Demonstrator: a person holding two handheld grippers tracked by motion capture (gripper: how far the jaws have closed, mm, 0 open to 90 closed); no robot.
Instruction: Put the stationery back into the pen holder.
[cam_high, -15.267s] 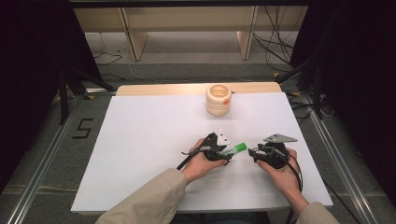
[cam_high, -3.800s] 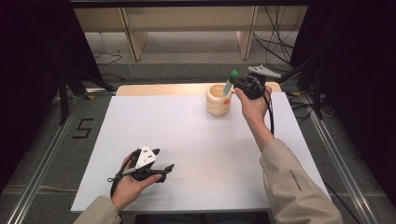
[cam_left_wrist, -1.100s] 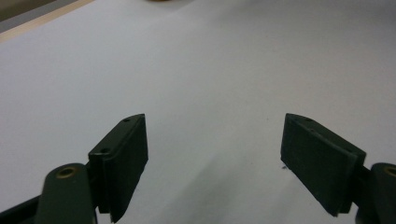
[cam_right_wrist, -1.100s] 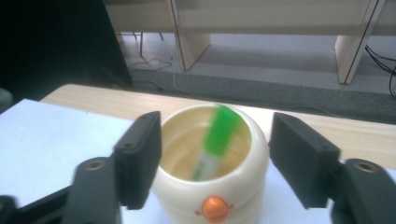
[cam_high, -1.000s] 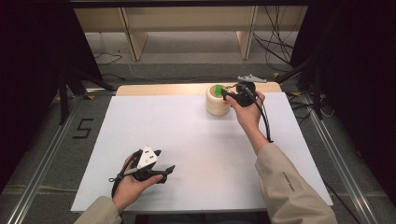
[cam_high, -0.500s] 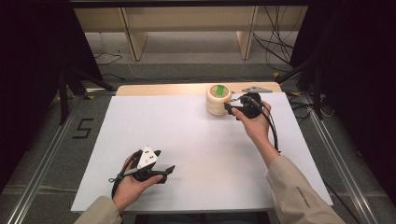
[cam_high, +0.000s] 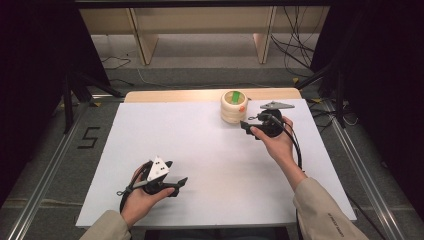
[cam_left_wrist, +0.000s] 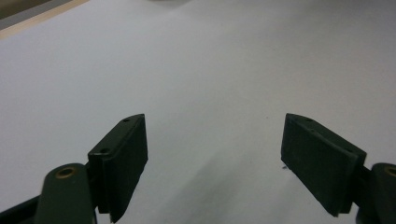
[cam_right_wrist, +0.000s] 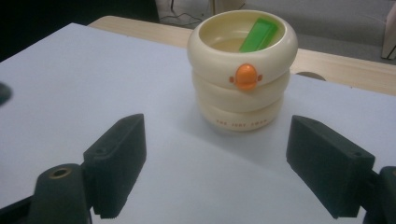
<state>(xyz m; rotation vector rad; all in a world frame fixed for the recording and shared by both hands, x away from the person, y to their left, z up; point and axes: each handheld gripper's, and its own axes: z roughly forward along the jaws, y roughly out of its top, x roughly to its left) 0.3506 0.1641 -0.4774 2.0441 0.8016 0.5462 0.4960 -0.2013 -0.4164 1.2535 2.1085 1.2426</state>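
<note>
At the far side of the white bench (cam_high: 200, 150): cream ringed cup (cam_right_wrist: 243, 70) upright, green stick (cam_right_wrist: 258, 35) leaning inside it. Just beside the cup, right hand-held gripper (cam_high: 248, 128), jaws just opened further, nothing between them. Near the front edge, left hand-held gripper (cam_high: 181, 183), spread wide, empty

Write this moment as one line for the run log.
right gripper: open, empty, beside cup | green piece: inside cup | left gripper: open, empty, near table front
</note>
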